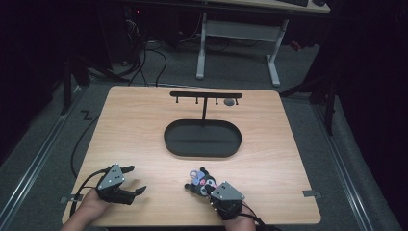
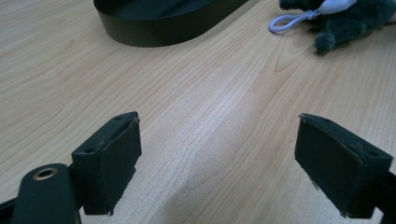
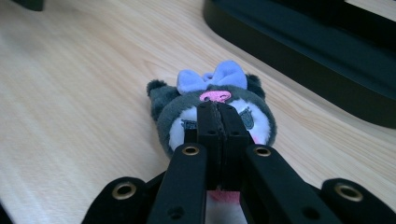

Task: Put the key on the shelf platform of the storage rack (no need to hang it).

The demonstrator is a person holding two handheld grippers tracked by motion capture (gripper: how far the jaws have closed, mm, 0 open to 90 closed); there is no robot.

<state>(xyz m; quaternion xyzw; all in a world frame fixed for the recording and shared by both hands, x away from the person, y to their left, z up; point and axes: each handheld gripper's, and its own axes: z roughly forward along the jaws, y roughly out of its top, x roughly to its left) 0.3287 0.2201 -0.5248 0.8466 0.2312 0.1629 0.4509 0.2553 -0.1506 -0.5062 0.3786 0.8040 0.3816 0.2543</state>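
Your left claw [image 1: 134,179]: jaws wide apart, nothing between them, low over bare wooden surface [image 1: 134,125] at near left. Your right claw [image 3: 218,122]: jaws pressed together, touching grey plush toy [image 3: 212,109]; actual grip cannot be confirmed. Toy lies on surface near front edge, lilac bow [image 3: 212,77] on top, just in front of black oval tray [image 1: 202,138]. Black hook stand [image 1: 206,95] rises behind tray.

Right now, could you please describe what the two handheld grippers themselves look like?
Both are black. The left gripper and right gripper each carry a grey three-cornered plate on top and trail a black cable. The jaws are square dark pads on black arms with brass-ringed holes.
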